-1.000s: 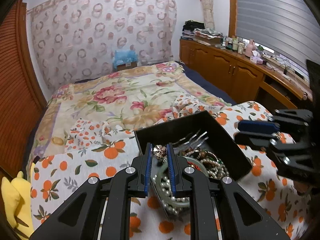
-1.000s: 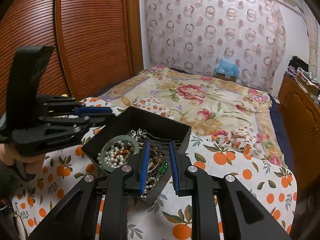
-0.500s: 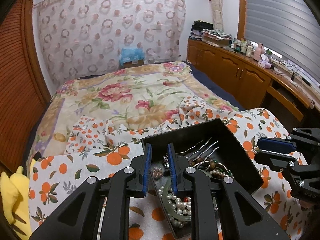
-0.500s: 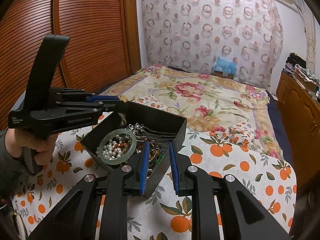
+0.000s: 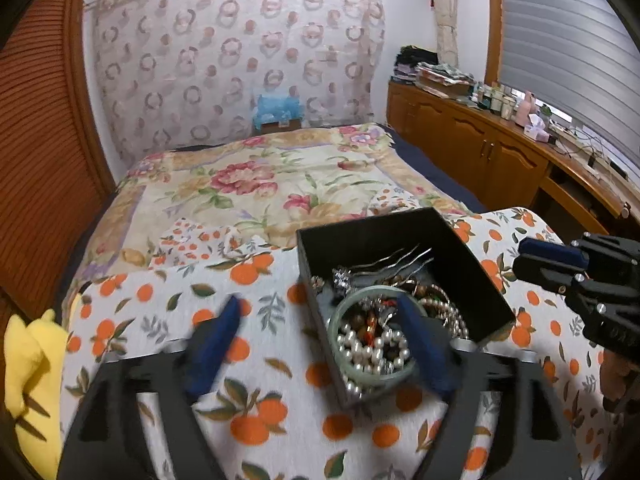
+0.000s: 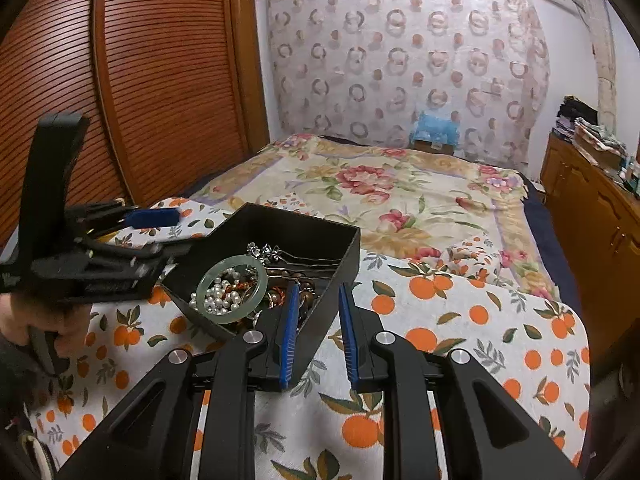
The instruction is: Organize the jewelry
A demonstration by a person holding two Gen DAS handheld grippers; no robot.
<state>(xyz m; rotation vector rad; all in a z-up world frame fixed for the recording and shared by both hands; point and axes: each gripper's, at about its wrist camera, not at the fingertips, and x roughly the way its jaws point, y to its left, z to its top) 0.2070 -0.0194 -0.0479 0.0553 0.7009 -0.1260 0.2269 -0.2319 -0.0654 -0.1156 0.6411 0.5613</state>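
Since half a second ago, the left gripper (image 5: 320, 332) has been opened wide and empty beside the black rectangular jewelry box (image 6: 344, 256), which rests on the orange-print cloth (image 6: 480, 320). The right gripper (image 6: 318, 332) is parted around the box's near wall, clamping nothing. A drop-off appears finished, and another loose piece must be sought next.

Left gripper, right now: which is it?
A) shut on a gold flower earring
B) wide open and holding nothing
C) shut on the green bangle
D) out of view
B: the left gripper has its blue fingers spread wide and blurred, nothing between them, above the black box of jewelry.
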